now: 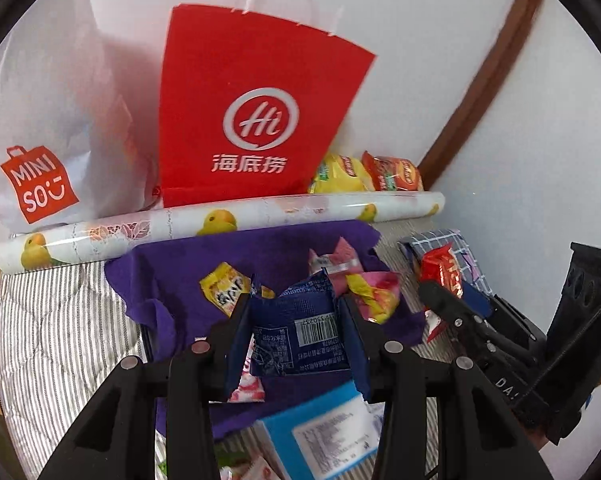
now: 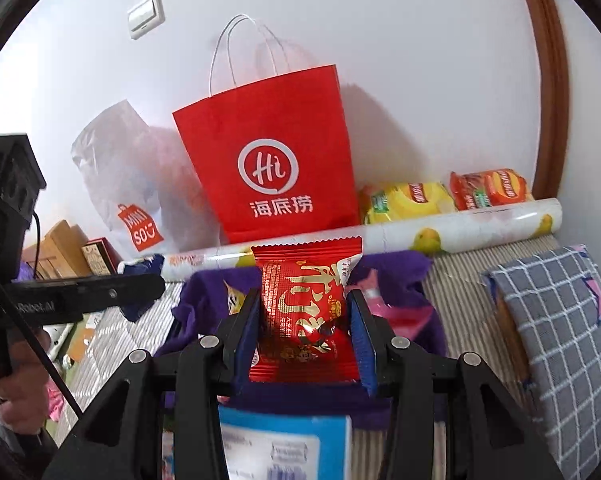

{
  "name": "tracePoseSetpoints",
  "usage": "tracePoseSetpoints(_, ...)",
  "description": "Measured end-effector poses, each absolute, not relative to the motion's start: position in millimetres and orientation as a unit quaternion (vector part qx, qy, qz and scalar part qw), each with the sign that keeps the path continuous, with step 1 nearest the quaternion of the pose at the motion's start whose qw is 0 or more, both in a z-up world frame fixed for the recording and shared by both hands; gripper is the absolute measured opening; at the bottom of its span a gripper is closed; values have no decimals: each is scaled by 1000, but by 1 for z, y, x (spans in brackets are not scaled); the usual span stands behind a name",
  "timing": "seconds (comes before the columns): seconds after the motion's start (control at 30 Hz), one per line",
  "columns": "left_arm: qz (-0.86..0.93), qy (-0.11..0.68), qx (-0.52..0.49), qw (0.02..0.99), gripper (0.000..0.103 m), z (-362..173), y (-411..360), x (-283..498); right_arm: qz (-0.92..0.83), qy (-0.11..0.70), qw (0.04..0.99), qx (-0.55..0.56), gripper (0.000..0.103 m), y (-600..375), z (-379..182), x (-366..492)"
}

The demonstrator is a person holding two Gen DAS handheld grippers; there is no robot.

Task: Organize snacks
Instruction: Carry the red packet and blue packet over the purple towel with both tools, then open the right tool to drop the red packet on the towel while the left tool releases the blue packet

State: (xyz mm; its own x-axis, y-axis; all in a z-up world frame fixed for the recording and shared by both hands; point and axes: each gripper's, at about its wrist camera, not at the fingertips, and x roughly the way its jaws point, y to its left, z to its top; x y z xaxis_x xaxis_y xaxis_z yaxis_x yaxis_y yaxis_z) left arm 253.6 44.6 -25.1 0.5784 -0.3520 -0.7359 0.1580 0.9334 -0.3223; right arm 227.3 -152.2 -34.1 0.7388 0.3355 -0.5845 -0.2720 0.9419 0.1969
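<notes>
Blue packet (image 1: 300, 328) is pinched in the left gripper (image 1: 296, 316), held up over the purple cloth (image 1: 172, 264); red packet (image 2: 306, 312) is clamped in the right gripper (image 2: 304, 316), also off the cloth. Red paper bag (image 2: 268, 160) stands upright at the wall w/ its mouth up, probably the drop spot. Both packets should be carried above the bag rim before any release, one at a time, w/ grip kept firm so the slick foil isn't lost. More snacks are left on the cloth
</notes>
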Motion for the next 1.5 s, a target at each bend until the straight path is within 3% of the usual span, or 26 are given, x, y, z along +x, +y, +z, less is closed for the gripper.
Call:
tracePoseSetpoints(0.6,-117,478,-134,860,41,-64,69,287,195,369,906,76,42,-134,-98,274)
tracePoseSetpoints(1.5,-117,502,-124,848,42,-78,65,294,180,423,888,22,43,-119,-124,276)
